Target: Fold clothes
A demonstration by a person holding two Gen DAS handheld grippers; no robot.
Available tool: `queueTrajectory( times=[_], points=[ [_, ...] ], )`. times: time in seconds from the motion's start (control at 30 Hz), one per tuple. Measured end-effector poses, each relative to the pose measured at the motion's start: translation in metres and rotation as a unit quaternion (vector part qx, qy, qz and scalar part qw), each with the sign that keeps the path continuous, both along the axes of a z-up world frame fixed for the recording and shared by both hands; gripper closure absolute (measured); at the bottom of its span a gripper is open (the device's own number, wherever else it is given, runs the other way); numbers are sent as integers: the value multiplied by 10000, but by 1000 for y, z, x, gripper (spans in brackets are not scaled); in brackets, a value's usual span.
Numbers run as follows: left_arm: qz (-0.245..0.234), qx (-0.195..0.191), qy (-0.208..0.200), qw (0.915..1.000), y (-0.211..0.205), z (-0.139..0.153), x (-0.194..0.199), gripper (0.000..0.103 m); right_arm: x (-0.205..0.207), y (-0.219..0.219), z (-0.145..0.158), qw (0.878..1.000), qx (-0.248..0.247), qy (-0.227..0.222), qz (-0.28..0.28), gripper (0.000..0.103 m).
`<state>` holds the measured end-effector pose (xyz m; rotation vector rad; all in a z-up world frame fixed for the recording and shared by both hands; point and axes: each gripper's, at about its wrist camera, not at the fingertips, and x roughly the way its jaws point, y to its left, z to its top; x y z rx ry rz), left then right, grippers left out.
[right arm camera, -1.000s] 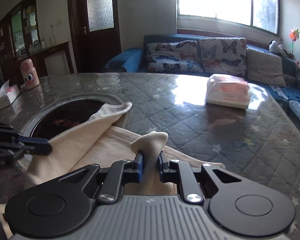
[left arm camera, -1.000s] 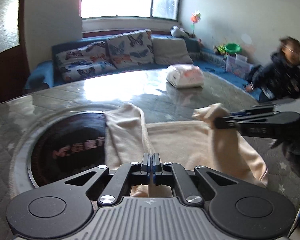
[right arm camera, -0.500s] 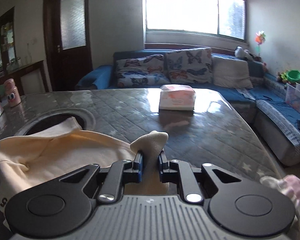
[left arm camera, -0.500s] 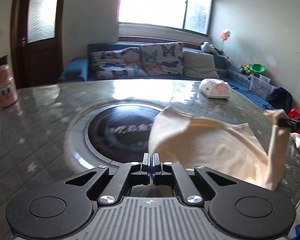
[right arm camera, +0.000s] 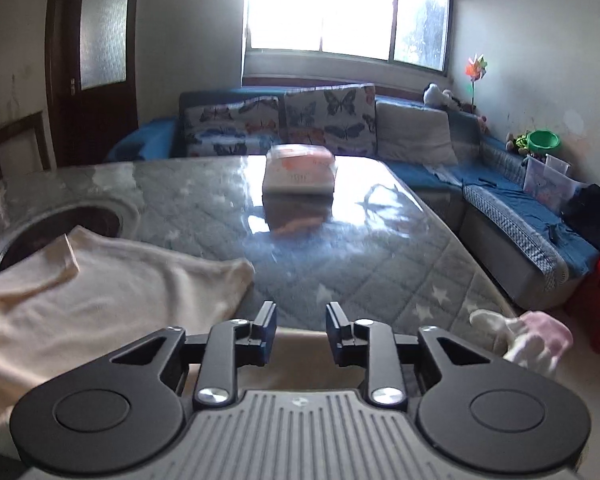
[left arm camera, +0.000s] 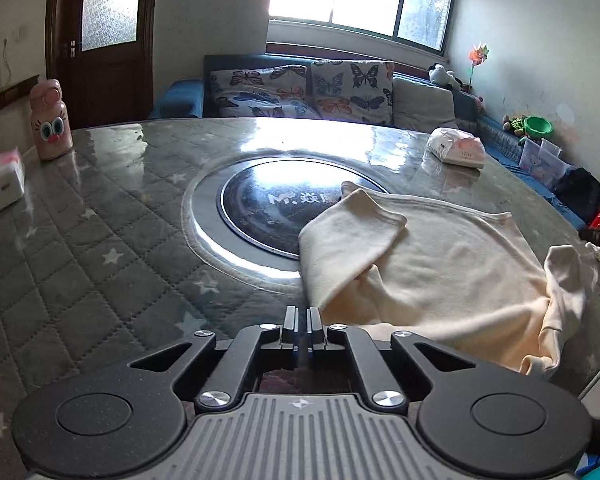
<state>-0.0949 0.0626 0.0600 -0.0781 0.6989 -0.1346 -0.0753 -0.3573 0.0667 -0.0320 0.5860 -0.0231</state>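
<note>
A glossy quilted counter (left arm camera: 100,240) fills a living room, with a butterfly-cushioned sofa (left arm camera: 300,92) at 12 o'clock under a bright window. A cream garment (left arm camera: 440,264) lies spread on the counter at 2 o'clock of the left tool (left arm camera: 303,320), one sleeve folded across it and its far edge over the dark round inset (left arm camera: 260,208). The left tool's jaws are pressed nearly together with nothing visibly between them. The right tool (right arm camera: 301,322) stands spread and empty, the garment (right arm camera: 112,292) at its 10 o'clock. A tissue pack (right arm camera: 299,174) sits at 12 o'clock.
</note>
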Motion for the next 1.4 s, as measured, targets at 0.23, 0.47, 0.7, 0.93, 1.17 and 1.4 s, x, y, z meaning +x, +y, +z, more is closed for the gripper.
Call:
queueTrajectory(
  times=[0.23,0.47,0.7,0.93,1.17,1.4],
  points=[
    [-183,92,-196,9996,-11,15,6,77,14,21,-9,9988,234,124,417,69],
    [-444,169,-252,9986,-38,15,38,67,31,46,-31,9944,209,525,896,69],
    [-632,496,-201,9966,-65,-3,86,61,38,59,-42,9922,197,639,1056,63],
    [-819,685,80,9942,-81,-31,117,58,56,49,-49,9928,289,744,887,49],
    [-907,660,154,9936,-87,-44,134,55,79,35,-59,9925,508,867,692,42],
    [-1085,822,33,9907,-87,-47,135,87,101,36,-59,9921,402,960,700,45]
  ],
)
